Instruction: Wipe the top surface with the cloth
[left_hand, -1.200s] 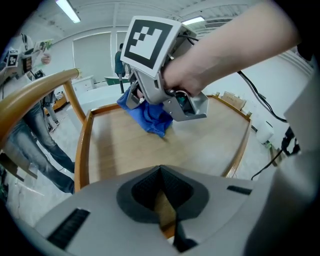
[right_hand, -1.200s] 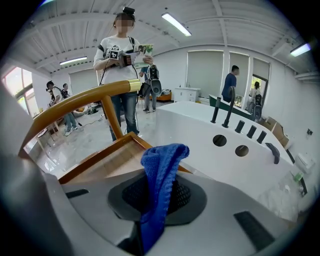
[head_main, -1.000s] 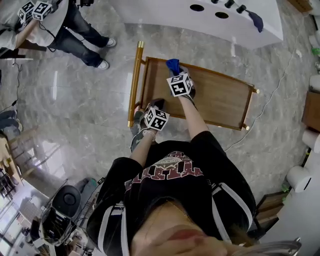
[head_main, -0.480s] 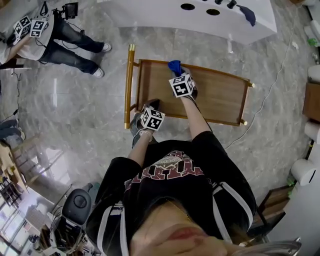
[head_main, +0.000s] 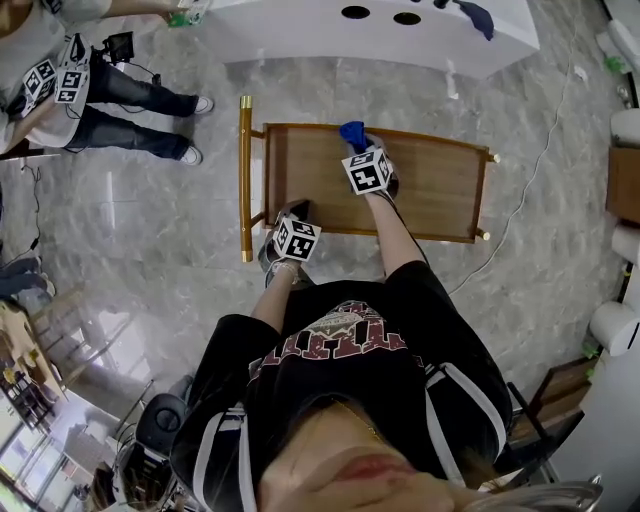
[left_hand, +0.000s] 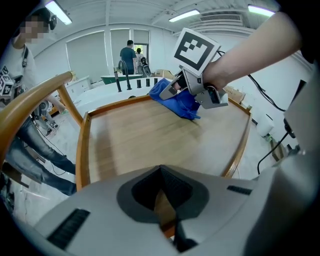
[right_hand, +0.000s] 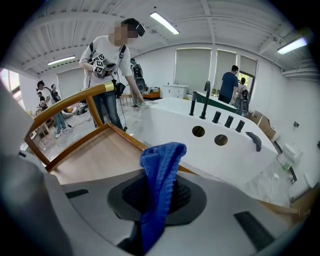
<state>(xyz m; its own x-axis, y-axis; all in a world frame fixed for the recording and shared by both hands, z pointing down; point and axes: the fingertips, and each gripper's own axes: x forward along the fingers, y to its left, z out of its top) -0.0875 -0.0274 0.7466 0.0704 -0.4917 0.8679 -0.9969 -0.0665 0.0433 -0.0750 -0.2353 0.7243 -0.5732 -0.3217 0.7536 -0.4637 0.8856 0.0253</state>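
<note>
A grey marble floor (head_main: 150, 250) carries a white counter (head_main: 300, 30) and, just in front of it, a wooden cart whose flat top surface (head_main: 440, 190) has a raised rail around it and a brass handle bar (head_main: 244, 180) at the left end. A bystander (head_main: 100, 100) stands well apart at the upper left. The left gripper (head_main: 296, 212) sits at the cart's near left corner, its jaws closed on the near rail (head_main: 420, 235). The right gripper (head_main: 358, 142) reaches across to the far rail, left of the middle, clamped on the blue cloth (head_main: 350, 131). The cloth's bunched end lies on the wood there.
</note>
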